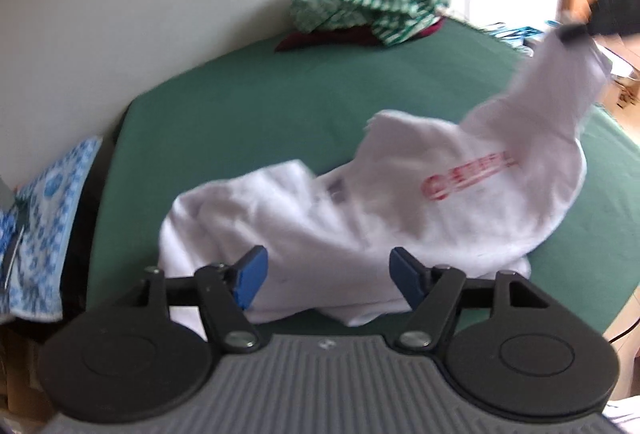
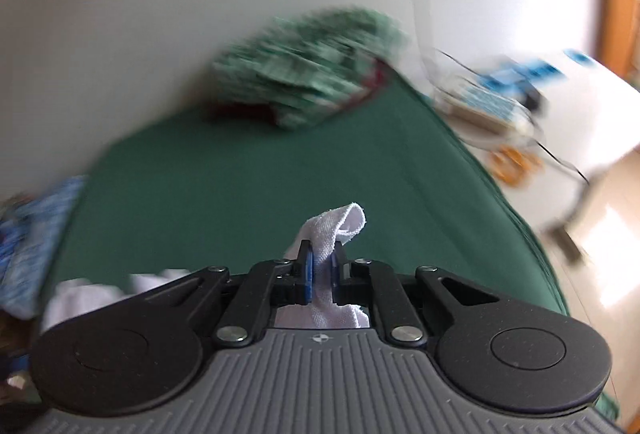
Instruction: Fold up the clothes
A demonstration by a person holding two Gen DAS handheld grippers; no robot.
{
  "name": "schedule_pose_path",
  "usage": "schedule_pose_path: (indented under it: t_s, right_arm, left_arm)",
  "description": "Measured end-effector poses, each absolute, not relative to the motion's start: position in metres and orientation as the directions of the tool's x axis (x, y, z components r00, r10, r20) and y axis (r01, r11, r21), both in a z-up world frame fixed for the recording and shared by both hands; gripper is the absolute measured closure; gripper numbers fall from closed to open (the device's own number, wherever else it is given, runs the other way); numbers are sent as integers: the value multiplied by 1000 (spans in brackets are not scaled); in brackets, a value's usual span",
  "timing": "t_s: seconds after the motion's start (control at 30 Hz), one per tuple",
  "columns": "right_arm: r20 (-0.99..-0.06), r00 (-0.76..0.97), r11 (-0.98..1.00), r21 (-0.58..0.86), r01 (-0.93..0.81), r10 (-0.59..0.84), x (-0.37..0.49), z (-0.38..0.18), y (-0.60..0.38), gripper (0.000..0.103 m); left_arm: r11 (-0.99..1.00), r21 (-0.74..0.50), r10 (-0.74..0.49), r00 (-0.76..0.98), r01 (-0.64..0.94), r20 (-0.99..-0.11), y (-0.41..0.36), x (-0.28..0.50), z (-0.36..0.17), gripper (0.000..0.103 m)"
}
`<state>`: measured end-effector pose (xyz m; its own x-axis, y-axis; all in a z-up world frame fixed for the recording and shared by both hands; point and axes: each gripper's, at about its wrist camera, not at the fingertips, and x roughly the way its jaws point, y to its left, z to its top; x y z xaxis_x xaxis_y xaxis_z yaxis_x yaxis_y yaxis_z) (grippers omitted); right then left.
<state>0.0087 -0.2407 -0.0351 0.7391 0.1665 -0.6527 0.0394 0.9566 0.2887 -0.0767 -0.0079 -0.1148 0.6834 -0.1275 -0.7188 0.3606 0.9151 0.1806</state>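
Observation:
A white T-shirt with a red print lies crumpled on the green table. My left gripper is open, its blue pads just above the shirt's near edge, holding nothing. My right gripper is shut on a corner of the white T-shirt. In the left wrist view the right gripper holds that part of the shirt lifted at the upper right, and the cloth hangs stretched from it to the table.
A green-and-white striped garment lies on a dark red one at the table's far edge by the wall. A blue patterned cloth is off the left edge. A white surface with clutter stands to the right.

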Motion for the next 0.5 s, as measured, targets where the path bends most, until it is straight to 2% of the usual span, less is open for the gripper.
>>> schedule_pose_path:
  t_s: [0.07, 0.13, 0.23, 0.33, 0.5]
  right_arm:
    - [-629, 731, 949, 305, -81, 265, 2, -11, -219, 95]
    - [-607, 710, 929, 312, -200, 357, -3, 7, -194, 95]
    - [-582, 647, 870, 344, -353, 492, -3, 25, -154, 95]
    - [-583, 549, 798, 380, -468, 599, 3, 31, -114, 95]
    - [-605, 418, 702, 362, -613, 677, 10, 33, -51, 95]
  left_arm:
    - [902, 193, -154, 704, 387, -693, -22, -85, -111, 24]
    - [893, 184, -193, 719, 411, -667, -33, -95, -106, 14]
    - [895, 158, -237, 742, 418, -627, -47, -107, -98, 9]
    - [923, 116, -225, 760, 367, -610, -50, -106, -90, 9]
    - [945, 3, -260, 760, 326, -596, -26, -107, -82, 9]
